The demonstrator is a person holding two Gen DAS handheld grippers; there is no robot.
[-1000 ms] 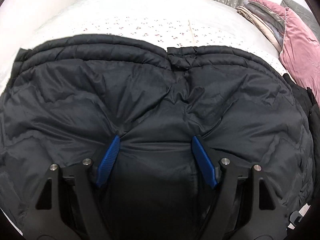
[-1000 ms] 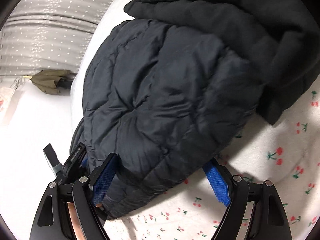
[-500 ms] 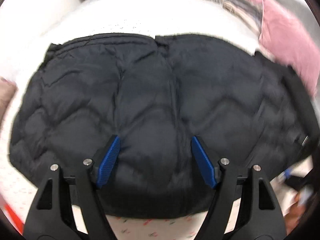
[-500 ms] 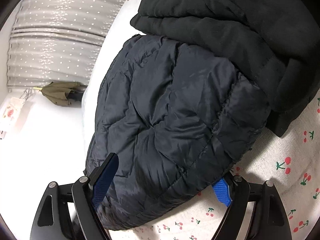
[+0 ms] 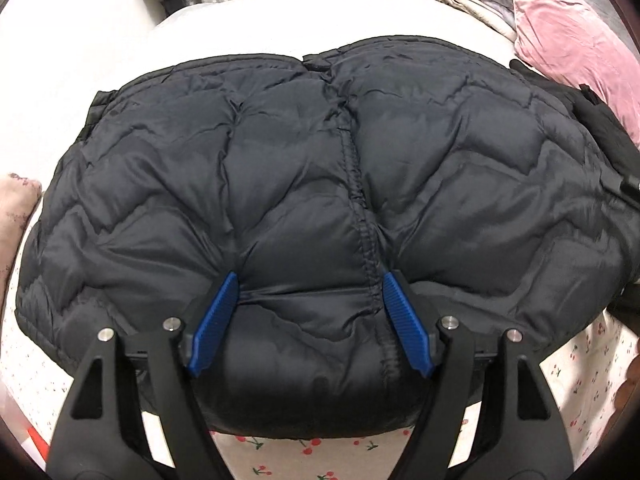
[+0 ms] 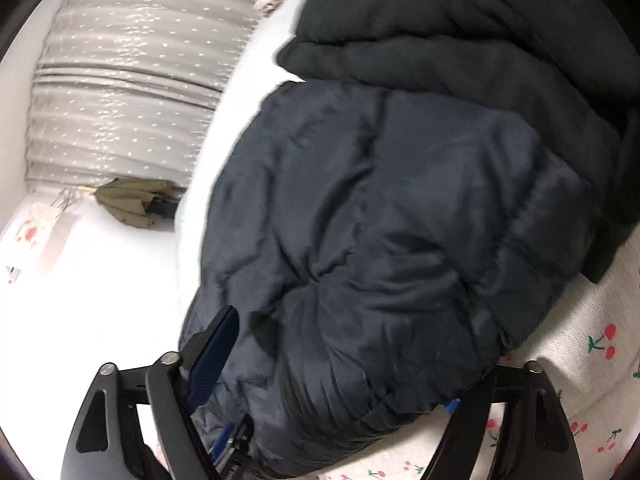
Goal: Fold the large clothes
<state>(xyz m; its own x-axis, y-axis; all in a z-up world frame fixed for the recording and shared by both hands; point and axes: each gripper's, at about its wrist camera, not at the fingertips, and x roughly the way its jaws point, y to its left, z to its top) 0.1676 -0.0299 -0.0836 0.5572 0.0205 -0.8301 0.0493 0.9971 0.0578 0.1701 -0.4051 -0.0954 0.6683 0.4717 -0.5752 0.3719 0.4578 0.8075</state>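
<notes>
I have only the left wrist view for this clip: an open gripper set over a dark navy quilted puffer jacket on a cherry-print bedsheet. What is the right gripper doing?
Observer: The right gripper is open, straddling a puffy end of the dark navy quilted puffer jacket.
Operator: Do both of its pads show?
Observer: No. One blue ribbed finger pad shows beside the jacket; the other is almost wholly hidden under the fabric.
Operator: Anything past the jacket on that side?
Observer: A thick folded black fleece garment lies against the jacket's far edge.
</notes>
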